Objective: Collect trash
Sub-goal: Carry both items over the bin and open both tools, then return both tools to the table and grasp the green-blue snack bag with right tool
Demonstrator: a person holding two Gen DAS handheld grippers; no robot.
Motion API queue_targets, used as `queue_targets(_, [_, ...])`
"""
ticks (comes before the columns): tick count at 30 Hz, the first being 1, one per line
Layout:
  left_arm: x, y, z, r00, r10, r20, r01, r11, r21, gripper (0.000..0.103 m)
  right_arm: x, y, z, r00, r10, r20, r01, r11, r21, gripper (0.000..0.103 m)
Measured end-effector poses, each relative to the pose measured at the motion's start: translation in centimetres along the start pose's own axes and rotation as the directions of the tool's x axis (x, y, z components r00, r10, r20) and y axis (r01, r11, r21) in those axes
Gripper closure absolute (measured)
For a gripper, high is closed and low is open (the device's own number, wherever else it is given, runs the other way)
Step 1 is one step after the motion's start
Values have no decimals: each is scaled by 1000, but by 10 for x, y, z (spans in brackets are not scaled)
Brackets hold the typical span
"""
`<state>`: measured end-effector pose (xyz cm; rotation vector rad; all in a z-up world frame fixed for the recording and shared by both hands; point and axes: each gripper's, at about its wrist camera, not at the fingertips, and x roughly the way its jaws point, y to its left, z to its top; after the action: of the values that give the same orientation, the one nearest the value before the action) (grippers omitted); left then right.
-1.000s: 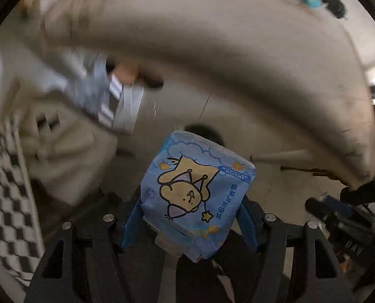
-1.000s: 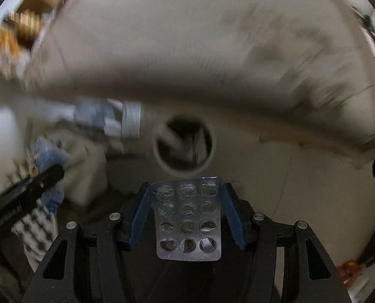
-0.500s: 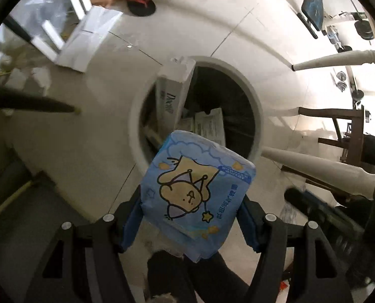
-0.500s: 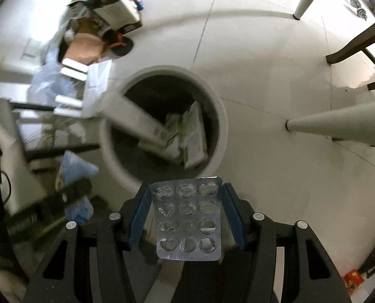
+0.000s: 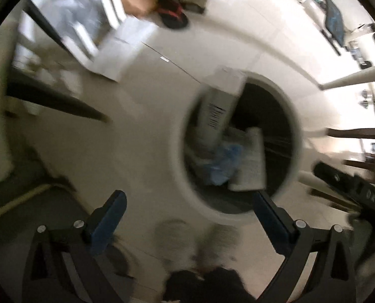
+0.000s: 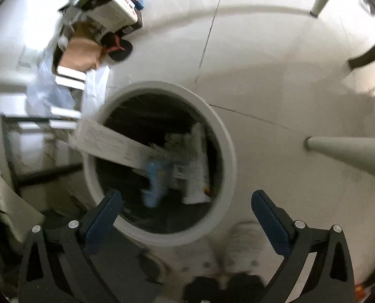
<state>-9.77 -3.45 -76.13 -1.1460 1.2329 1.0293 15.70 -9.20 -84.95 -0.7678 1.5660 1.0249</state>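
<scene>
Above the round white bin (image 6: 227, 151) on the floor, both claws were pointed downward. The left claw (image 5: 187, 217) and the right claw (image 6: 186, 213) had just been opened wide, and nothing was seen between their jaws. The blue tissue pack (image 5: 222, 161) was seen blurred inside the bin, beside a long white box (image 6: 111, 144).

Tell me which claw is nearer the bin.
Right, slightly. The right claw frames the bin opening between open jaws; the left claw sits off to the side of the bin.

Glossy floor tiles (image 6: 275, 58), cardboard box (image 6: 111, 141)
</scene>
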Motion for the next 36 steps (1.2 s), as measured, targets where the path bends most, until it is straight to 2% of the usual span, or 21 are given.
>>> queue_targets(1, [-4,1,-3,999,44,21,-44,999,12,1,-2,4,-6,998,-70,2,70,997,-33,0])
queue_targets(3, [-13,6,-11,990,137,45,-138,990,34,1,-4,11,-18,991,-134,5,134,989,-67,0])
queue_targets(5, [-20,10,-16,985,166,42,-168,985,39,1,-11,19,-31,982,-186,27,188,977,-100,0])
queue_targets(8, [-34,11,-26,983,181,43,-183,982,45,1,-23,28,-43,977,-207,54,212,972,-103,0])
queue_targets(12, [-56,1,-31,982,180,49,-183,982,55,1,-45,29,-51,976,-209,67,214,974,-74,0])
queue_targets(20, [-111,-21,-41,986,153,66,-158,985,69,1,-116,36,-67,967,-225,116,235,969,-78,0])
queue_targets(29, [-202,-38,-62,991,122,62,-126,990,66,1,-230,49,-97,967,-205,149,218,973,-76,0])
queue_targets(36, [-299,-44,-73,989,117,93,-120,992,36,1,-337,64,-123,973,-169,160,183,980,-83,0])
